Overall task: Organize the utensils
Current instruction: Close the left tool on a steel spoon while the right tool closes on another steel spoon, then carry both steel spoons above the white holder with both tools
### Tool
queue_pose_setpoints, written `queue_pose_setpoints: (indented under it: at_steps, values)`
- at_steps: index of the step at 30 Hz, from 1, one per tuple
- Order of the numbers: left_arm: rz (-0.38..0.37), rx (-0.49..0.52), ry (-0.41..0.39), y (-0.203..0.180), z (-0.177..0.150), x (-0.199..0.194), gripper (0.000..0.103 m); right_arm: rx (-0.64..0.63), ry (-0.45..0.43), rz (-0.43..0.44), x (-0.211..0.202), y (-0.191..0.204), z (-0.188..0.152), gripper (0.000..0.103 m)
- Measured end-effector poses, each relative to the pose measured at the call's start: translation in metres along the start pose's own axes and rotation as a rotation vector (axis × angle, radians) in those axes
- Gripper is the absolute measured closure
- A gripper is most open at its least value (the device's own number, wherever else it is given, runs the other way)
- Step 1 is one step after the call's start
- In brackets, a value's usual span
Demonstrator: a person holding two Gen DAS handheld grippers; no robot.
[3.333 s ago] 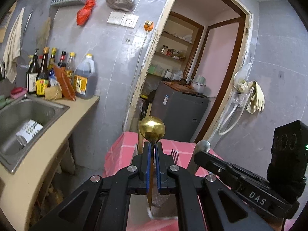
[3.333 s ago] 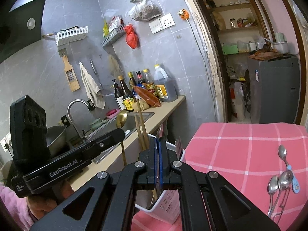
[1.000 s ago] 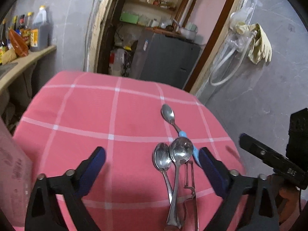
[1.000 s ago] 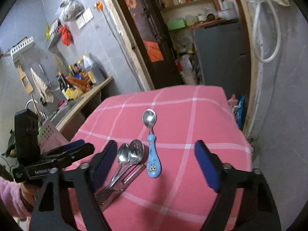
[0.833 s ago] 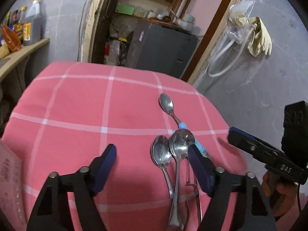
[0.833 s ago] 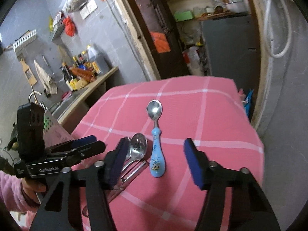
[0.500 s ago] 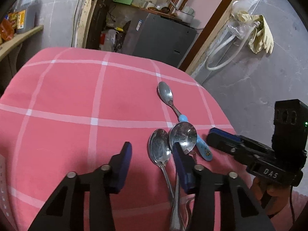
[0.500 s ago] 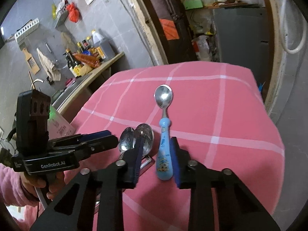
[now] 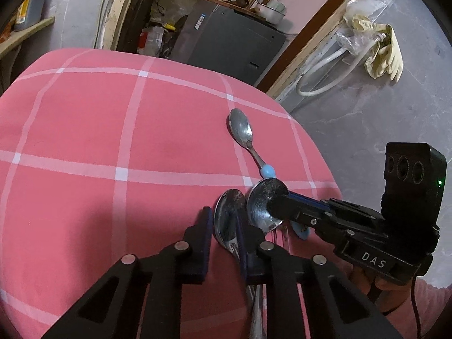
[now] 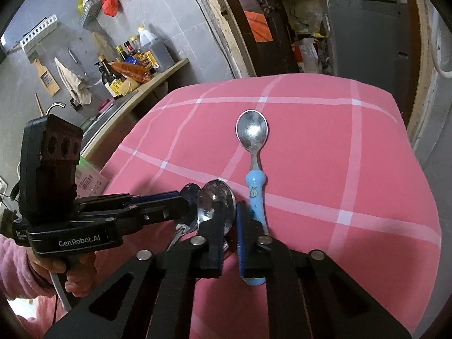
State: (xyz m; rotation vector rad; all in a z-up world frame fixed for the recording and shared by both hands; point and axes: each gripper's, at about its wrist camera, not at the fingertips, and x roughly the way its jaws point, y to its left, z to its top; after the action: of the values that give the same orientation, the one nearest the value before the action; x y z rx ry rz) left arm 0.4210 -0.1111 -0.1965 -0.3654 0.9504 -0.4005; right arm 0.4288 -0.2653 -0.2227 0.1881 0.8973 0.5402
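Observation:
Two steel spoons lie side by side on the pink checked tablecloth (image 9: 113,141). My left gripper (image 9: 223,220) is closing on the smaller spoon (image 9: 228,212), whose neck runs between the pads and touches them. My right gripper (image 10: 230,220) is shut on the neck of the larger spoon (image 10: 219,197). In the left wrist view the right gripper (image 9: 278,206) lies across that spoon's bowl (image 9: 262,197). A blue-handled spoon (image 10: 252,132) lies free just right of my right fingers. Another metal utensil (image 10: 178,231) shows under the two spoons.
A white utensil holder (image 10: 90,180) stands off the cloth's left side. A counter with bottles (image 10: 135,65) and a sink lies beyond it. A grey cabinet (image 9: 231,36) stands behind the table. The table's right edge drops off close to the spoons.
Both grippers left the utensil holder, came down over the pair of steel spoons with jaws wide, and closed in around them, one spoon each.

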Motion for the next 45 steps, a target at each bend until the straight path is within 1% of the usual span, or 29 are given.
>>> queue_pose_setpoints:
  at_steps: [2, 4, 8, 13, 15, 20, 26, 31, 35, 37, 41, 45]
  values:
    - [0.013, -0.001, 0.003, 0.0, 0.001, 0.002, 0.096, 0.021, -0.008, 0.008, -0.002, -0.003, -0.001, 0.099]
    - [0.01, -0.006, 0.006, 0.0, 0.003, 0.001, 0.096, 0.034, -0.021, 0.006, -0.004, -0.004, -0.002, 0.1]
    - [0.033, 0.007, 0.004, -0.005, 0.003, -0.003, 0.099, 0.064, -0.058, 0.003, -0.015, -0.003, -0.004, 0.1]
    - [0.106, 0.049, -0.022, -0.014, 0.003, -0.02, 0.101, 0.071, -0.11, -0.022, -0.04, 0.008, -0.007, 0.1]
    - [0.12, 0.05, -0.033, -0.015, 0.002, -0.029, 0.101, 0.063, -0.129, -0.04, -0.05, 0.015, -0.007, 0.1]
    - [0.158, 0.087, -0.092, -0.023, -0.001, -0.056, 0.101, 0.057, -0.185, -0.076, -0.079, 0.028, -0.003, 0.1]
    - [0.195, 0.129, -0.165, -0.033, -0.001, -0.089, 0.101, 0.059, -0.253, -0.146, -0.108, 0.048, -0.002, 0.1]
    - [0.224, 0.146, -0.254, -0.041, 0.006, -0.129, 0.101, 0.042, -0.327, -0.219, -0.137, 0.069, 0.005, 0.1]
    - [0.229, 0.154, -0.324, -0.043, 0.013, -0.166, 0.101, 0.026, -0.401, -0.263, -0.164, 0.094, 0.016, 0.1]
    - [0.222, 0.158, -0.346, -0.045, 0.017, -0.182, 0.101, 0.017, -0.436, -0.278, -0.177, 0.108, 0.024, 0.1]
    - [0.187, 0.168, -0.392, -0.041, 0.025, -0.224, 0.101, 0.003, -0.48, -0.264, -0.191, 0.137, 0.04, 0.1]
    - [0.181, 0.172, -0.44, -0.032, 0.028, -0.261, 0.101, -0.027, -0.513, -0.24, -0.197, 0.171, 0.053, 0.1]
